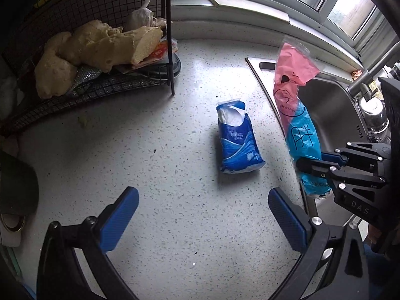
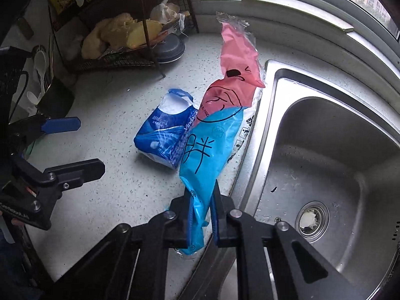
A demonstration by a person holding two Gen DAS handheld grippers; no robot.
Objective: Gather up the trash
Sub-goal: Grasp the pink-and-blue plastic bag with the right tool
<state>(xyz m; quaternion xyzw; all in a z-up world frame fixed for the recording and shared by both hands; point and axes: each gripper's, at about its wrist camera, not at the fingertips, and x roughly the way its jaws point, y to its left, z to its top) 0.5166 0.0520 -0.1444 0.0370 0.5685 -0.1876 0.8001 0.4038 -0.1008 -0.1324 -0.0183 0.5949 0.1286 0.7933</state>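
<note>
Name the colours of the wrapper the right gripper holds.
Wrapper: pink above, blue below, black print; clearest in right wrist view.

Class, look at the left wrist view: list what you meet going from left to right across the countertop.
Wire rack holding ginger → blue tissue pack → pink-and-blue plastic wrapper clamped in the right gripper → steel sink.

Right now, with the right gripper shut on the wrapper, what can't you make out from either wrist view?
- Pink and blue wrapper: contents unknown; lower end hidden by the right gripper.
- Blue tissue pack: in the right wrist view, its right side is covered by the wrapper.
- Wire rack: cut off by the left frame edge.
</note>
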